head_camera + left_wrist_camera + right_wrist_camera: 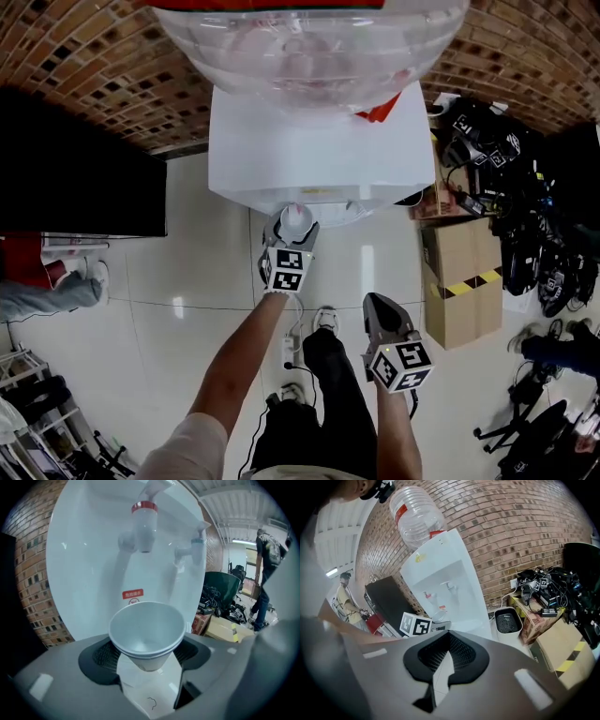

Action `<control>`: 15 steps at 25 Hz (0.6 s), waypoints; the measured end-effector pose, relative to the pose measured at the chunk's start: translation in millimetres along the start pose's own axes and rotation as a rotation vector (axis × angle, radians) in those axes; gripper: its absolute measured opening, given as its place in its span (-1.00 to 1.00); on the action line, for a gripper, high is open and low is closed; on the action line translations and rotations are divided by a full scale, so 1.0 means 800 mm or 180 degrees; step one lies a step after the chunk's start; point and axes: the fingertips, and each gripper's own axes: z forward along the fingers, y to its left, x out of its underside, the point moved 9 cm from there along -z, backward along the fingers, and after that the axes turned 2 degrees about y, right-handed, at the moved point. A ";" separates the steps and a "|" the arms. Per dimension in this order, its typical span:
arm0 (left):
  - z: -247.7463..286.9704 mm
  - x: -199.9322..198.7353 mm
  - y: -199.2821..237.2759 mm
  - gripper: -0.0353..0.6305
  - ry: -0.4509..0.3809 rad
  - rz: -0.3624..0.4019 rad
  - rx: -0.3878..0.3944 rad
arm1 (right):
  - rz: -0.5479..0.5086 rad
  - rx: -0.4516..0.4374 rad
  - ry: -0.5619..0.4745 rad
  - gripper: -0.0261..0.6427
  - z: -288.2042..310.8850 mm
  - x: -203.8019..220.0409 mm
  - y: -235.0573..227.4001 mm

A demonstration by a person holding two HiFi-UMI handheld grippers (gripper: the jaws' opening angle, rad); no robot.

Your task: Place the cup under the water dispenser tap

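Note:
A white plastic cup [147,637] sits upright between the black pads of my left gripper [147,651], which is shut on it. The cup hangs in front of the white water dispenser [319,141], below and a little nearer than the red-capped tap [144,527]. A blue-capped tap [194,545] is to its right. From the head view the cup [296,217] and left gripper [292,232] are right at the dispenser's front edge. My right gripper [380,314] hangs back over the floor, its jaws together with nothing in them, pointing toward the dispenser [440,583].
A large clear bottle [309,47] tops the dispenser. Cardboard boxes [459,281] and a heap of black gear [544,234] lie to the right, a black cabinet [84,169] to the left. A drip tray [507,620] and power strip [291,352] lie on the tiled floor.

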 end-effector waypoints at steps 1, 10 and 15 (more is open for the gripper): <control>0.002 0.001 0.000 0.15 -0.0012 0.0012 -0.0009 | 0.0008 0.0009 0.0013 -0.92 0.000 0.001 -0.002; 0.022 0.004 0.008 0.15 -0.0052 0.0111 -0.0059 | -0.0013 0.0063 0.0014 -0.92 0.008 -0.004 -0.008; 0.029 0.011 0.006 0.15 -0.0045 0.0126 -0.0028 | -0.0024 0.0053 0.0041 -0.92 0.012 -0.003 -0.007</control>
